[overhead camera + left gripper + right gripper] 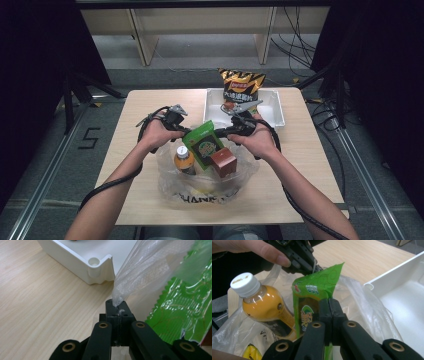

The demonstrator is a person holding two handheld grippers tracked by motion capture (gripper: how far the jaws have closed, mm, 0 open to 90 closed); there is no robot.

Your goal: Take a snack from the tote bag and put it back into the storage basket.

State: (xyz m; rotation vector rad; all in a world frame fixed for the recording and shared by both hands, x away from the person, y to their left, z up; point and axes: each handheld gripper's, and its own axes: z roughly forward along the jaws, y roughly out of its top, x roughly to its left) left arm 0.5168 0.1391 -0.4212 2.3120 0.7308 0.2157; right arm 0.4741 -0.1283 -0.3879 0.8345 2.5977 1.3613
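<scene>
Landmark = clear plastic bag [205, 187], sitting on the bench [140, 150] near the person's edge.

Left hand-held gripper [117, 305]: jaws are pressing together w/ a thin strip of the bag's film pinched at the tips, at the bag's far left rim.

Right hand-held gripper [329, 305]: jaws are meeting too, at the bag's far right rim; whether they're pinching bag film can't be told, as the green snack pouch [317, 293] is standing right behind the tips.

Inside the bag: the pouch is sticking up in the middle, an orange drink bottle [184, 160] w/ white cap is standing left of it, a red-brown box [223, 162] is sitting to the right, and something yellow [252, 352] is lying low at the bottom.

Beyond the bag, to the right: white tray [272, 112], w/ a chip bag [241, 85] leaning at its far edge.
</scene>
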